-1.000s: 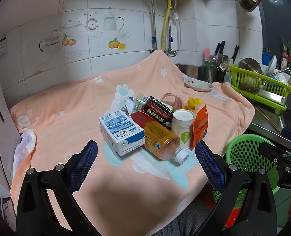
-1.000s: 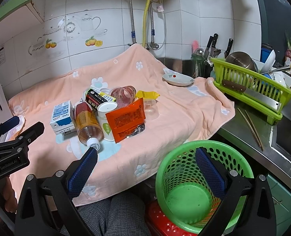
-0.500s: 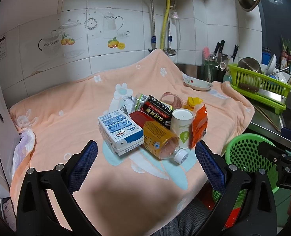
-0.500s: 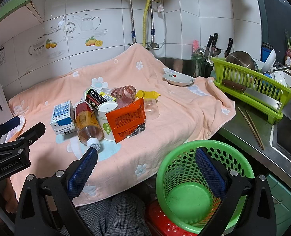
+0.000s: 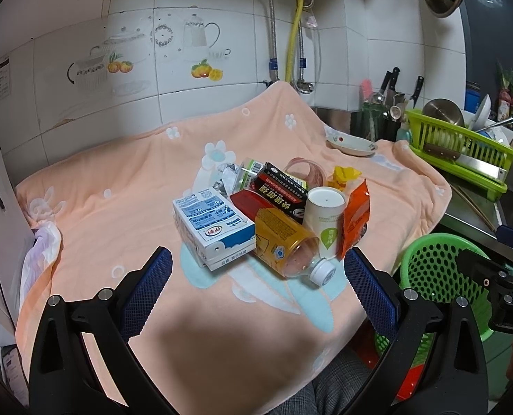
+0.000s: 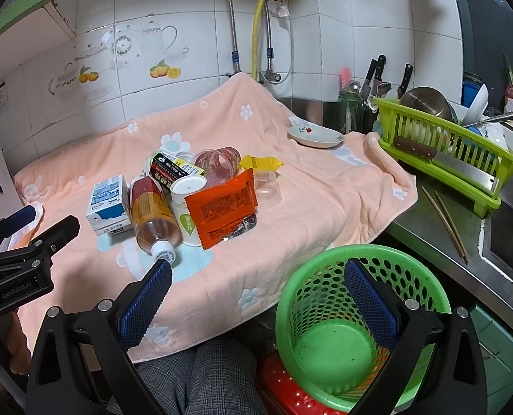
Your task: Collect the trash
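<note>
Both grippers, left gripper (image 5: 256,273) and right gripper (image 6: 256,297), hang spread and empty. Trash sits piled mid-bench on the towel (image 5: 125,190); I judge the milk carton (image 5: 213,226) light, stiff, best pinched across its flat sides, bound for the green basket (image 6: 360,276).

The left gripper's (image 6: 31,238) black body reads "GenRobot.AI". The black box (image 5: 280,192) carries large red Chinese characters, apparently "快速超强". The milk carton (image 5: 212,226) bears a red oval logo, too small to read.
</note>
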Available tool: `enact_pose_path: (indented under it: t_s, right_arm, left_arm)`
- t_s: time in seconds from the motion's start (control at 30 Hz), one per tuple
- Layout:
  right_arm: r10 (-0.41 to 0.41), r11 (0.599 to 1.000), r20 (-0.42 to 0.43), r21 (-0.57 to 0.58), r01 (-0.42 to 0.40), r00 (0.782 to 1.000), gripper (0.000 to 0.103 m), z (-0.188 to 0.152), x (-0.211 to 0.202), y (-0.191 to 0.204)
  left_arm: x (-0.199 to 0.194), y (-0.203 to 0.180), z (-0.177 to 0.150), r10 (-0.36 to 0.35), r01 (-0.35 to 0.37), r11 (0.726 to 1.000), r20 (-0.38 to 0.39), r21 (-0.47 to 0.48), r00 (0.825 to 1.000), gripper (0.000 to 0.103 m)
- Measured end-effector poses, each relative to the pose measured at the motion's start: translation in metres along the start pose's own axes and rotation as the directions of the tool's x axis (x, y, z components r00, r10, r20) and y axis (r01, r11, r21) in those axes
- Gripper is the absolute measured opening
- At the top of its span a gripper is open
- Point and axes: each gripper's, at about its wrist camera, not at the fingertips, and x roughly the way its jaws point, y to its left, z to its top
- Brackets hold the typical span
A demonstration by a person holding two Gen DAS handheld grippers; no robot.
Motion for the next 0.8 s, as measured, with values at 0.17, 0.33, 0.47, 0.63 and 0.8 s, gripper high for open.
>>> enact_pose_path:
  t_s: [0.17,0.33,0.47,0.63,0.8]
  right_arm:
    - [0.002,1.0,-0.007,0.002,-0.002,1.0,0.097,0.0,0.003,0.001]
    - [0.001,1.0,-0.008,0.0,-0.001,1.0,0.097,0.001,0.006,0.002]
    - [0.006,1.0,-0.014,0.002,-0.006,1.0,0.097,0.001,0.008,0.002]
    - [0.008,1.0,-0.018,0.0,-0.008,1.0,0.097,0.003,0.014,0.002]
    - [0.024,1.0,-0.024,-0.004,-0.024,0.999,0.097,0.006,0.021,0.003]
  left_arm:
    - [0.003,0.001,0.0,-0.003,0.003,1.0,-0.009,0.0,1.0,0.098]
    - [0.007,0.002,0.0,-0.005,0.005,1.0,-0.02,0.0,1.0,0.098]
    - [0.01,0.002,0.0,-0.003,0.003,1.0,-0.027,-0.001,1.0,0.098]
    - [0.015,0.005,0.002,-0.012,0.012,1.0,-0.042,-0.017,0.999,0.098]
    - [0.021,0.014,0.003,-0.003,0.0,0.999,-0.058,-0.044,0.998,0.098]
